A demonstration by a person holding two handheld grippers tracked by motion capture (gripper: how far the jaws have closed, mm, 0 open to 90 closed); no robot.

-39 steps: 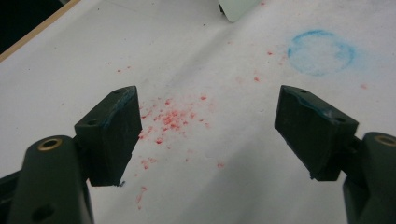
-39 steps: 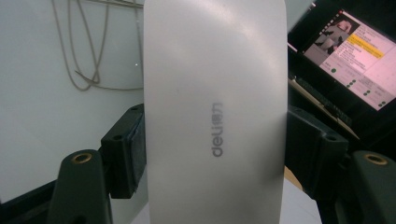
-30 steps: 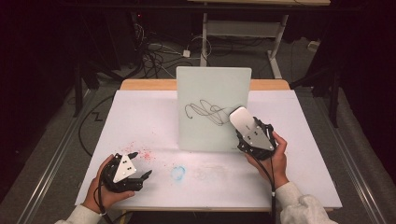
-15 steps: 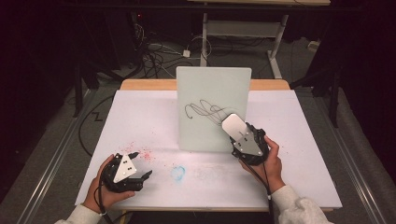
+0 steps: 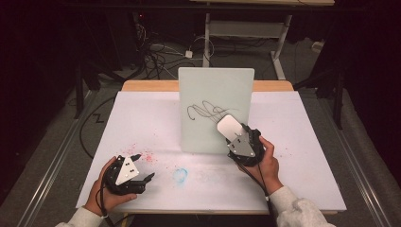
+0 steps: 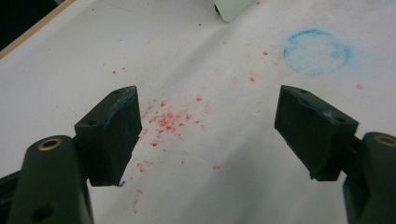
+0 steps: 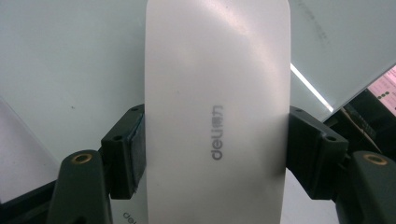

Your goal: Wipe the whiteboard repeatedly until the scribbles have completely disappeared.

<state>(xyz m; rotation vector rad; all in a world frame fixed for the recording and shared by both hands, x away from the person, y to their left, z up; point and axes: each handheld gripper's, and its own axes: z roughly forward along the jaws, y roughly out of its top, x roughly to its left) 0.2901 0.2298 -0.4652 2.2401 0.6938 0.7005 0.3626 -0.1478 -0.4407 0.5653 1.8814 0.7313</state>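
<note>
Since the earlier high-view pictures, the right gripper [image 5: 233,134] has slid leftward and slightly nearer across the upright whiteboard [image 5: 215,87], carrying the white eraser [image 5: 229,126] with it; the left gripper [image 5: 142,166] has kept its place near the table's front left.

Seen from the right gripper view, the jaws clamp the eraser [image 7: 217,112] by its two long sides, with the grey "deli" lettering running along its back and the board's pale face just behind it. From above, the eraser lies against the lower right part of the whiteboard, just below and to the right of the black scribble [image 5: 208,111]. The person's right hand [image 5: 265,161] wraps the gripper body from below.

At the left, the jaws stand wide apart with nothing between them, hovering low over the white paper sheet [image 6: 70,56] that covers the table. Red specks [image 6: 170,121] are scattered on the sheet between the jaws, and a smudged blue ring [image 6: 316,52] lies farther on to the right. The left hand [image 5: 106,191] grips that tool from behind.
</note>
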